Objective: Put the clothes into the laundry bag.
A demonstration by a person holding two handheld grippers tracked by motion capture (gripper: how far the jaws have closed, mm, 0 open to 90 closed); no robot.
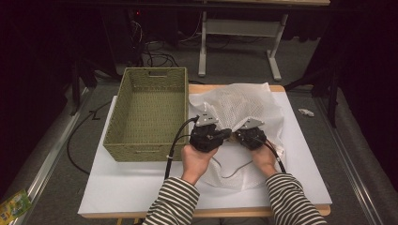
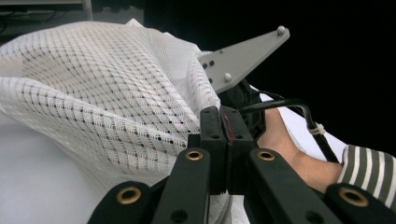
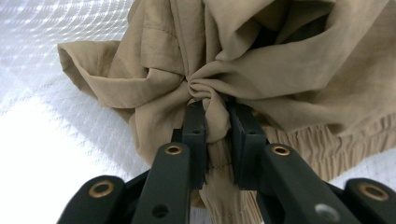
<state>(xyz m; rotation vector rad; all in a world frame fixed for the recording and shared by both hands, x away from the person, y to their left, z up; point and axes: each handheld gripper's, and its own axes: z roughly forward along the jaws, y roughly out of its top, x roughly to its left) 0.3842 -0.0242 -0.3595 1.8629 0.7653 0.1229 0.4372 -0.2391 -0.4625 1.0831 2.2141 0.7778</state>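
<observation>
A white mesh bag [image 1: 244,105] lies crumpled on the white tabletop [image 1: 131,185], to the right of the basket. My left gripper [image 1: 217,131] is at the bag's near edge; in the left gripper view its jaws [image 2: 226,122] are pressed together on the rim of the mesh [image 2: 107,88], which is lifted like a tent. My right gripper [image 1: 241,132] sits close beside it, reaching into the bag. In the right gripper view the gripper [image 3: 215,109] is shut on a bunched fold of a tan garment [image 3: 280,70] with an elastic band, which rests on mesh [image 3: 56,28].
A woven green-tan basket [image 1: 141,151] with nothing in it stands at the table's left, its right wall close to the left gripper. The right gripper's grey plate [image 2: 243,58] and hand [image 2: 285,144] appear just beyond my left jaws. Bare tabletop lies at the front.
</observation>
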